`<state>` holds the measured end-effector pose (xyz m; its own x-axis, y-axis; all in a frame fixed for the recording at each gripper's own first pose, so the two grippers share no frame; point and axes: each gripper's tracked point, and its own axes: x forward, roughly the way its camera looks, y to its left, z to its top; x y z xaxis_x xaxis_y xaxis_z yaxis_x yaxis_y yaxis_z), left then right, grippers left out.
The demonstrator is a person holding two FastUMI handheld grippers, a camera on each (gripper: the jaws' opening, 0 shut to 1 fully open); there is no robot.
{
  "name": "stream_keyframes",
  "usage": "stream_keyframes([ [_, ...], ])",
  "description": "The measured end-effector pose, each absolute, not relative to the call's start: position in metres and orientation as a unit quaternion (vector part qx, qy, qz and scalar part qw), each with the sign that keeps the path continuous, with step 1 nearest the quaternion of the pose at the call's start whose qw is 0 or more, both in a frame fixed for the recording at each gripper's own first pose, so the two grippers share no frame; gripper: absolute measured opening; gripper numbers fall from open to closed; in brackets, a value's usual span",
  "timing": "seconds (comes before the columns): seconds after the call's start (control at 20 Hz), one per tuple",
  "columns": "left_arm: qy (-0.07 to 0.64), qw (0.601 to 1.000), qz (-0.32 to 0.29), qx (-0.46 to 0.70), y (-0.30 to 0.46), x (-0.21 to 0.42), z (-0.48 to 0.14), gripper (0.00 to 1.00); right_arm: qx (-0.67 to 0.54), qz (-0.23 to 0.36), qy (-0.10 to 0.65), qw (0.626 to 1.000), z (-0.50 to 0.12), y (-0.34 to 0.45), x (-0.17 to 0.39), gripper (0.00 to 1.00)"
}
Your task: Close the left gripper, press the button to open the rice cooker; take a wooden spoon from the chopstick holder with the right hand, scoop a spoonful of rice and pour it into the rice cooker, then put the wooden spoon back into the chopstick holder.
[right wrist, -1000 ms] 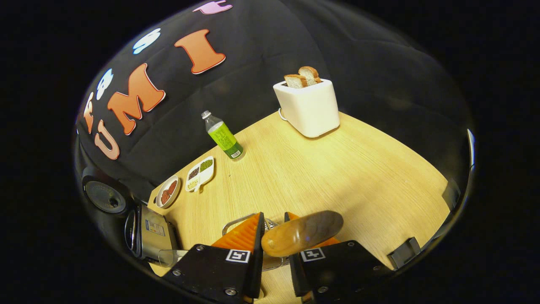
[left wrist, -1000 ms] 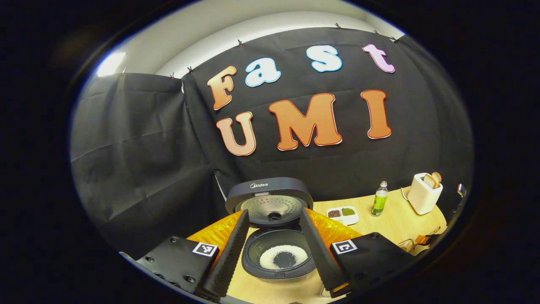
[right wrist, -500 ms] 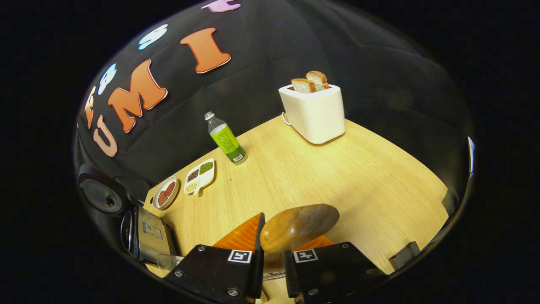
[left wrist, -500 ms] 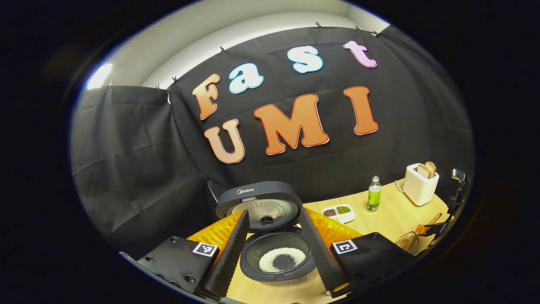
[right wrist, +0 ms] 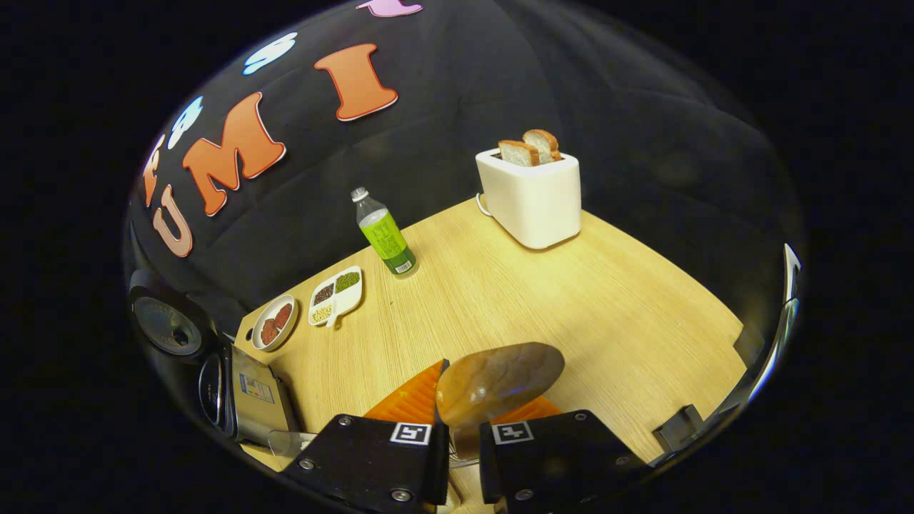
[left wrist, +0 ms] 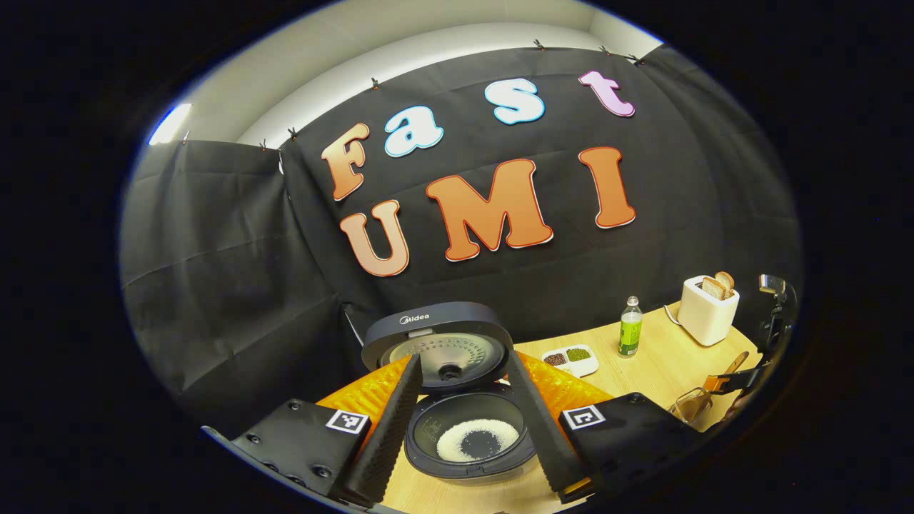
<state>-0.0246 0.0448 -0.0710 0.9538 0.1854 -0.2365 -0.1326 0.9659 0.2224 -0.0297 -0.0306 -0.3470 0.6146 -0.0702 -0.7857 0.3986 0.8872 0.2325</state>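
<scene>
The rice cooker [left wrist: 468, 457] stands open, its lid [left wrist: 435, 339] upright and a ring of white rice in the pot. My left gripper [left wrist: 463, 357] is open, its fingers spread to either side of the cooker and holding nothing. My right gripper [right wrist: 468, 375] is shut on the wooden spoon [right wrist: 500, 382], whose bowl sticks out past the fingers over the table. In the left gripper view the right gripper [left wrist: 739, 375] hangs at the far right with the spoon [left wrist: 733, 361], just above the chopstick holder [left wrist: 689, 407]. The cooker [right wrist: 246, 389] lies at the left edge.
On the wooden table [right wrist: 571, 300] stand a white toaster [right wrist: 532, 196] with bread, a green bottle [right wrist: 385, 235], a divided dish of grains [right wrist: 335, 294] and a small round dish [right wrist: 275, 323]. A clear cup [right wrist: 285, 442] sits beside the cooker.
My right gripper has risen with the spoon, and the wire holder has slid out of sight beneath it. The left gripper has drawn back slightly, still open over the cooker.
</scene>
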Motion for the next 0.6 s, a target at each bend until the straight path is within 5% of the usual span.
stream_keyframes([
  [0.3, 0.118, 0.987, 0.075, 0.076, 0.065, -0.021, -0.079, 0.75, 0.154, -0.136, 0.359, 0.910, -0.277, -0.034, -0.024, 0.17],
  [0.6, 0.129, 0.988, 0.074, 0.044, 0.093, -0.018, -0.101, 1.00, 0.152, -0.119, 0.335, 0.922, -0.225, -0.009, -0.034, 0.17],
])
